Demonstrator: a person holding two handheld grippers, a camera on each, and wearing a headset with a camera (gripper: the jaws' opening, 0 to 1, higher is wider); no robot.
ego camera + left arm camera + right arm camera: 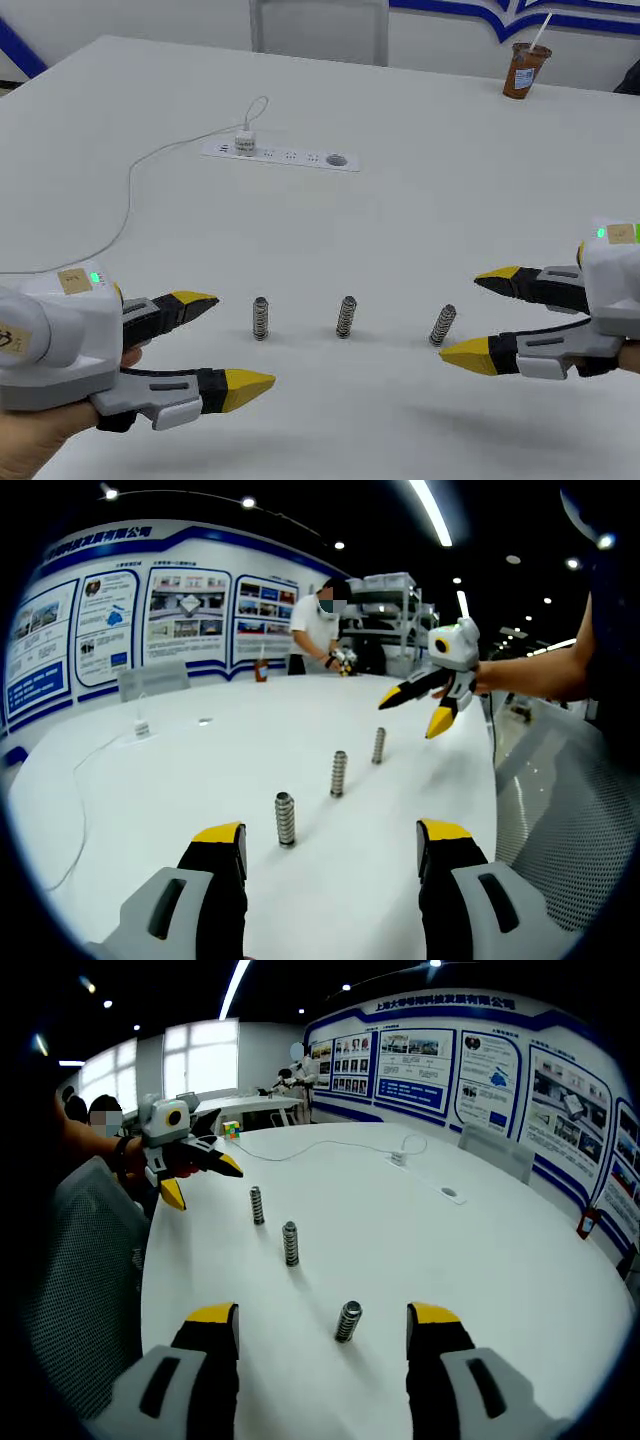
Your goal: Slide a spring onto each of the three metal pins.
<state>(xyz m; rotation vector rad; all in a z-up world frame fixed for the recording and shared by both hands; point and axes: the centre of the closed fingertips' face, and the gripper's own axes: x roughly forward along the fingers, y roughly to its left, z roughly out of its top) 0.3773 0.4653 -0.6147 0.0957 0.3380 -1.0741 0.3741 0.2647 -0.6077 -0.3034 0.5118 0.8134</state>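
Metal coils in a row of three on the white surface: middle spring upright, left spring near it on one side and likewise upright, right spring near it on the other side, tilted with its top away from the middle spring. No bare pins to be seen; presumably inside the coils, so task judged done or nearly so, the leaning one perhaps not fully seated. Left tool beyond the left spring from the middle spring, jaws spread wide, holding nothing, pointing along the row. Right tool on the opposite side, jaws equally wide and empty, tips close to the right spring but apart from it. In the right gripper view, that spring just ahead, centred between the jaw tips. Far nearer to this tool than to the left tool. Long axis near vertical, across the approach line, so any correction likely calls for a sideways pinch at mid-coil. Power strip well behind the middle spring.
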